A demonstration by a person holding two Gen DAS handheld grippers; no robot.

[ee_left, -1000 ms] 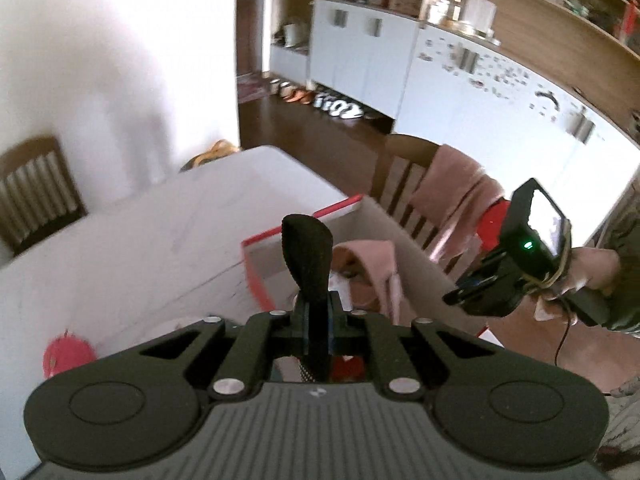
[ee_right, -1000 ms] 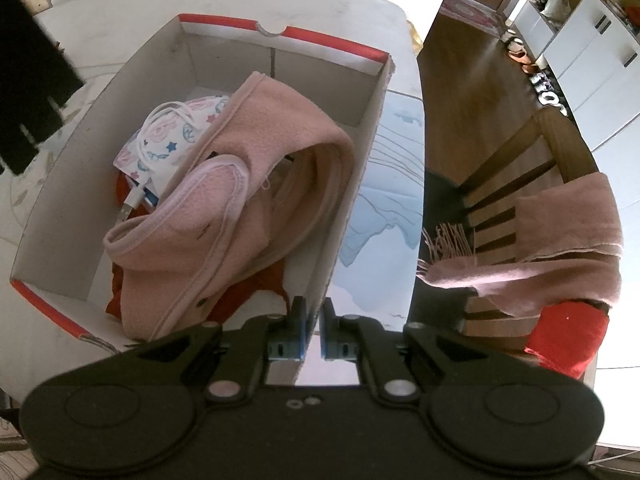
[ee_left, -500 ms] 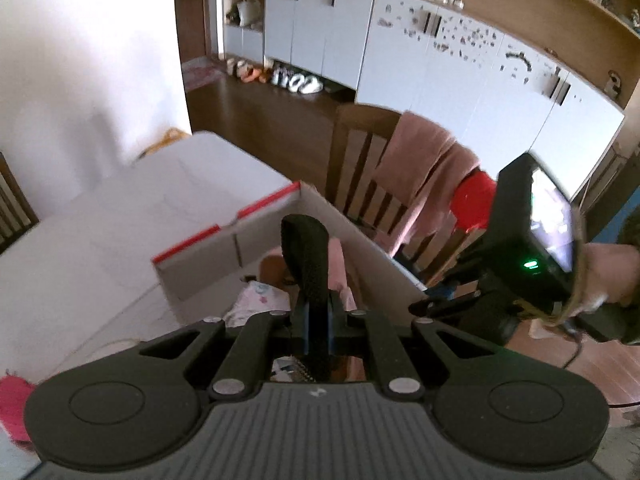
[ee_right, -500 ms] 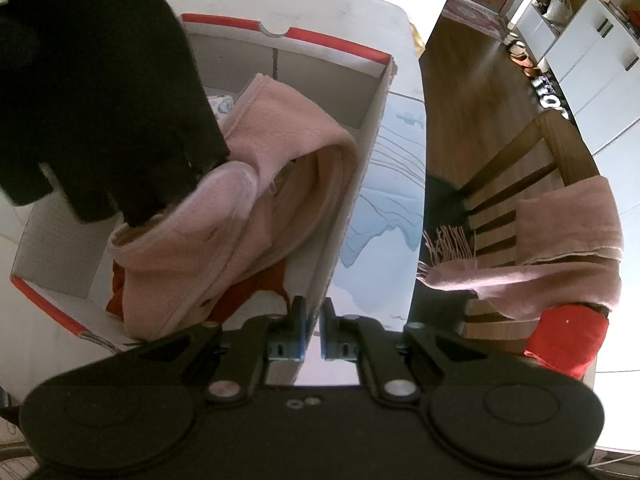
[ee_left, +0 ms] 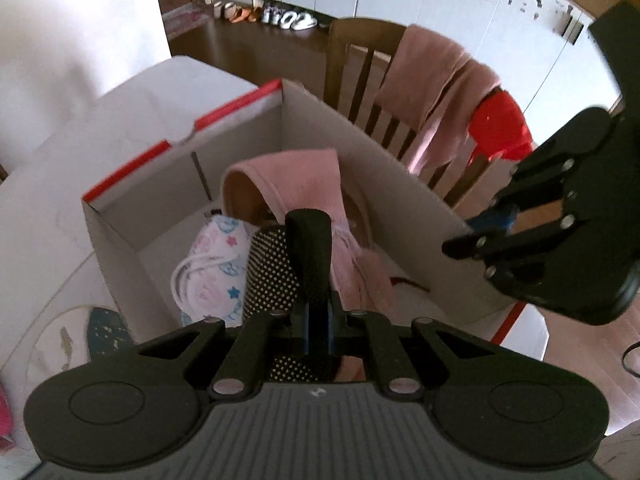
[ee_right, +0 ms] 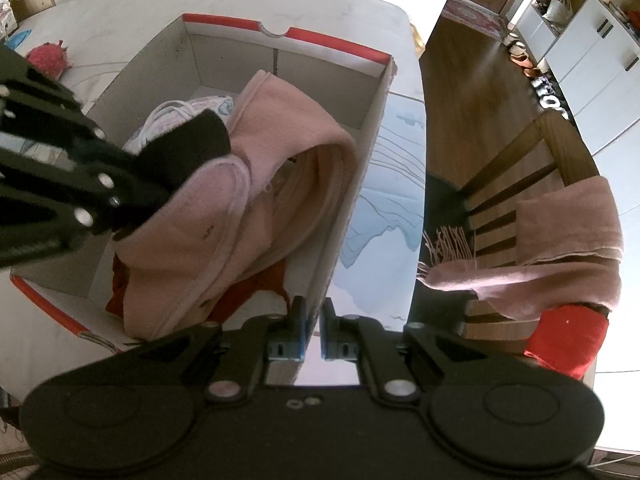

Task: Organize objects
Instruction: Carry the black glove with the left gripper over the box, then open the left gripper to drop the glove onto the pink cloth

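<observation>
A cardboard box [ee_right: 362, 184] with red-edged rims is set on the white table [ee_right: 328, 12]. Inside it are seen a pink fleece garment [ee_right: 280, 168], a white cloth printed with stars [ee_left: 216, 264] and something red [ee_right: 248, 292] underneath. A black glove [ee_left: 310, 252], with a dotted palm side, is clamped in the left gripper [ee_left: 316, 320] and is held over the box, its tip against the pink garment. The right gripper [ee_right: 314, 320] is clamped on the box's near side wall. A pink scarf [ee_right: 560, 248] is draped on a wooden chair [ee_right: 516, 176] beside the table.
</observation>
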